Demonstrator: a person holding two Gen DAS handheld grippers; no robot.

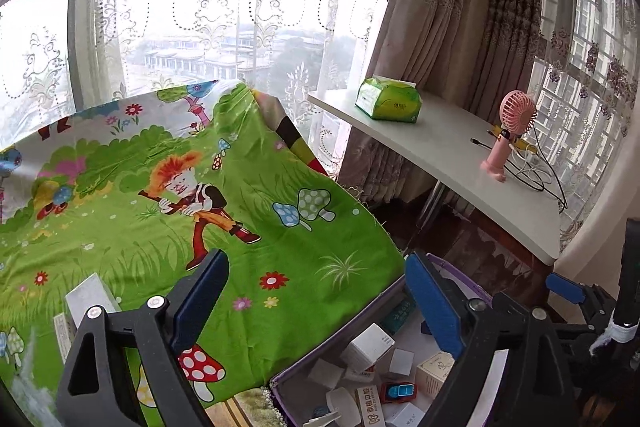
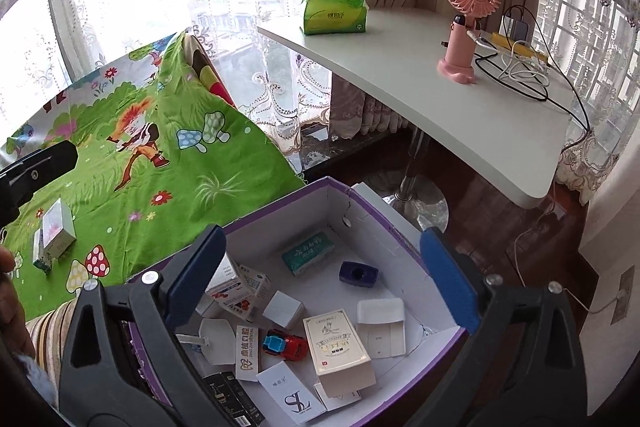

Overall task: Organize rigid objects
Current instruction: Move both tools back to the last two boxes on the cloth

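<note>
Both our claws gape empty: right claw [image 2: 320,279] over the purple-rimmed cardboard box [image 2: 280,203]; remaining small white cartons [image 2: 58,231] lie left on green cartoon cloth [image 2: 168,163], nearer left claw [image 1: 316,291].

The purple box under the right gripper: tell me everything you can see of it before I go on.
The purple box is an open, lidless cardboard carton, purple outside and white inside, its walls scuffed and slightly torn at the far corner. It sits upright beside the green cartoon cloth, below the right gripper, whose jaws stand wide with nothing between them. Inside lie loose small cartons, a teal packet, a dark blue sharpener-like piece, a toy car and a tall cream carton.
</note>
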